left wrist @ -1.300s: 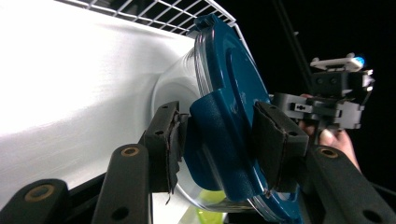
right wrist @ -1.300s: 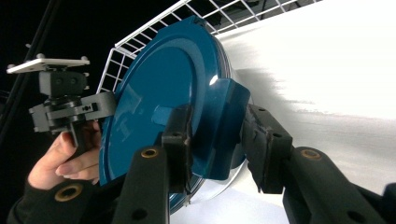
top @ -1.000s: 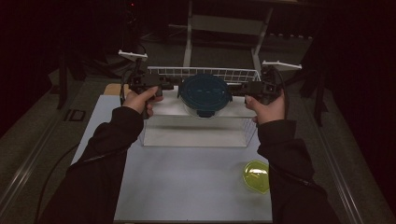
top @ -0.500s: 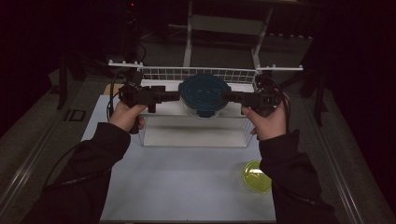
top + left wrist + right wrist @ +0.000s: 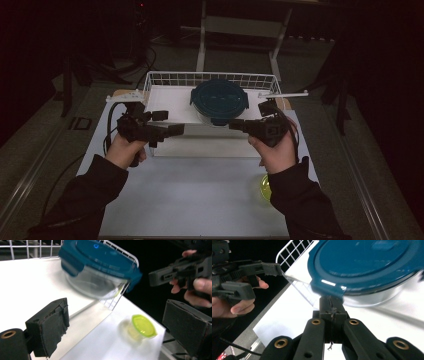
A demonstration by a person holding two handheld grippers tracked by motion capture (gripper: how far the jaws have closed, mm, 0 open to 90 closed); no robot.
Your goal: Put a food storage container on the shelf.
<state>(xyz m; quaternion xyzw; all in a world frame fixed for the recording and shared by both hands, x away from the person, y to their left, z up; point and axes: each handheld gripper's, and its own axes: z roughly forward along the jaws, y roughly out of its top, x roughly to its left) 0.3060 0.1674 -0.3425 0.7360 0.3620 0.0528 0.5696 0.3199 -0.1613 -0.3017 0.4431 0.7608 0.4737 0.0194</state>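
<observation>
Left gripper (image 5: 175, 130), high view: jaws spread wide, nothing between them, having just opened further; it sits at the front-left of the wire basket (image 5: 165, 79), apart from the container. Right gripper (image 5: 235, 125), same view: jaws clamped together on nothing, having just closed; tip points at the glass container (image 5: 219, 102), near its front-right edge. Container w/ teal lid rests in the basket on a white liner, right of centre. Small cup w/ yellow-green lid (image 5: 265, 187) stands on the white table (image 5: 200, 200), partly behind the right sleeve.

Left gripper view: both pads (image 5: 50, 327) stand far apart, empty gap between. Glass container (image 5: 100, 272) ahead, lid clipped on; bowl looks clear, contents can't be told. Small cup (image 5: 140, 327) on the table beyond the basket corner, lid on, holding a yellowish fill. Right gripper (image 5: 155, 277) at the far right.

Right gripper view: pads (image 5: 331, 308) pressed flat together just below the lid's edge tab (image 5: 329, 291); contact can't be told. Left gripper (image 5: 274, 268) at the basket rim.
</observation>
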